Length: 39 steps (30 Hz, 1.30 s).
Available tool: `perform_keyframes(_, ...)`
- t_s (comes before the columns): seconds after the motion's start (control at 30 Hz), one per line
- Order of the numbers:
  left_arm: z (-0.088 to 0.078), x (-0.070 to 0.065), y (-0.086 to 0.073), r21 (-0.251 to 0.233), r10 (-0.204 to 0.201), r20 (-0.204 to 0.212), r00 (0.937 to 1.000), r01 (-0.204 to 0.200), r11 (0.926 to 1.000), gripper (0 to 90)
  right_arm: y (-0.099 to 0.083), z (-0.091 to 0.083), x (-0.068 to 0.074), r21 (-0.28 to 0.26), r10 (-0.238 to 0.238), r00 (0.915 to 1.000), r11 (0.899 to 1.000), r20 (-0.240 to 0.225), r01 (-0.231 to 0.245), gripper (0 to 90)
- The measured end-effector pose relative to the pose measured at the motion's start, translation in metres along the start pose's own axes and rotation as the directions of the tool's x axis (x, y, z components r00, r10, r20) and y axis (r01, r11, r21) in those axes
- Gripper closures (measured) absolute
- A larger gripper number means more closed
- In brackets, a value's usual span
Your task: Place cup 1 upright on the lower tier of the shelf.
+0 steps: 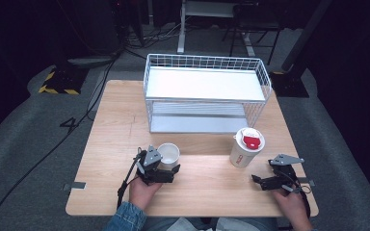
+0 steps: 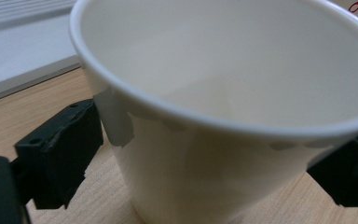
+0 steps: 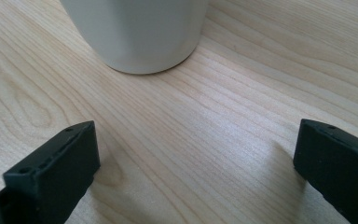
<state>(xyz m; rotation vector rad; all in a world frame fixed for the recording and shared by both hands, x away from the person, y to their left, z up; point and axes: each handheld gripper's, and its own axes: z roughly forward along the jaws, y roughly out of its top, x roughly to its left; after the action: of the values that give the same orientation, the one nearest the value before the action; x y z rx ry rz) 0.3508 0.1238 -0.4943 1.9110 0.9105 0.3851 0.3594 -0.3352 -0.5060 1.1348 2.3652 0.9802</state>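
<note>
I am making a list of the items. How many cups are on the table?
2. An open white cup stands near the front left, between the left tongs. A lidded cup with a red top stands at the right, before the wire rack.

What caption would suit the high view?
At a wooden table, the left gripper closes around an open white cup.

Two black fingers stood wide apart over the wooden tabletop; a white cup's base rested beyond them.
</note>
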Motion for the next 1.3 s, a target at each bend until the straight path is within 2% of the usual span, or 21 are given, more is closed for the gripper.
perform_keyframes(0.1, -0.001, 0.000, -0.001, 0.010, -0.002, -0.003, 1.0000, 0.002, 1.0000, 14.6, 0.000, 0.000, 0.000, 0.000, 0.000, 1.0000, 1.000, 0.000, 0.000, 0.4)
perform_keyframes(0.2, 0.000, -0.001, -0.001, 0.018, 0.015, -0.006, 0.9999, -0.015, 0.9997, 16.0, 0.000, 0.000, 0.000, 0.000, 0.000, 1.0000, 1.000, 0.000, 0.000, 0.4)
perform_keyframes(0.3, 0.000, -0.003, -0.001, 0.029, 0.037, -0.013, 0.9992, -0.037, 0.9989, 21.4, 0.000, 0.000, 0.000, 0.000, 0.000, 1.0000, 1.000, 0.000, 0.000, 0.3)
perform_keyframes(0.73, 0.000, -0.003, -0.001, 0.033, 0.049, -0.023, 0.9985, -0.048, 0.9983, 22.3, 0.000, 0.000, 0.000, -0.001, 0.001, 1.0000, 1.000, 0.002, -0.001, 0.4)
perform_keyframes(1.0, -0.003, -0.004, 0.000, 0.026, 0.022, -0.027, 0.9994, -0.021, 0.9995, 22.3, 0.000, 0.000, 0.000, -0.001, 0.001, 1.0000, 1.000, 0.002, -0.001, 0.4)
perform_keyframes(1.13, -0.004, -0.007, 0.003, 0.023, 0.013, -0.013, 0.9998, -0.013, 0.9997, 22.3, 0.000, 0.000, 0.000, 0.000, 0.002, 1.0000, 1.000, 0.002, -0.002, 0.4)
perform_keyframes(1.2, -0.005, -0.009, 0.006, 0.040, 0.012, -0.015, 0.9998, -0.012, 0.9991, 22.3, 0.000, 0.000, 0.000, 0.000, 0.001, 1.0000, 1.000, 0.002, -0.001, 0.3)
perform_keyframes(1.27, -0.006, -0.012, 0.012, 0.046, 0.036, -0.020, 0.9992, -0.035, 0.9983, 22.4, 0.000, 0.000, 0.000, -0.001, 0.004, 1.0000, 1.000, 0.004, -0.004, 0.4)
perform_keyframes(1.3, -0.007, -0.013, 0.014, 0.046, 0.031, -0.019, 0.9993, -0.030, 0.9985, 22.4, 0.000, 0.000, 0.000, 0.001, 0.003, 1.0000, 1.000, 0.003, -0.003, 0.4)
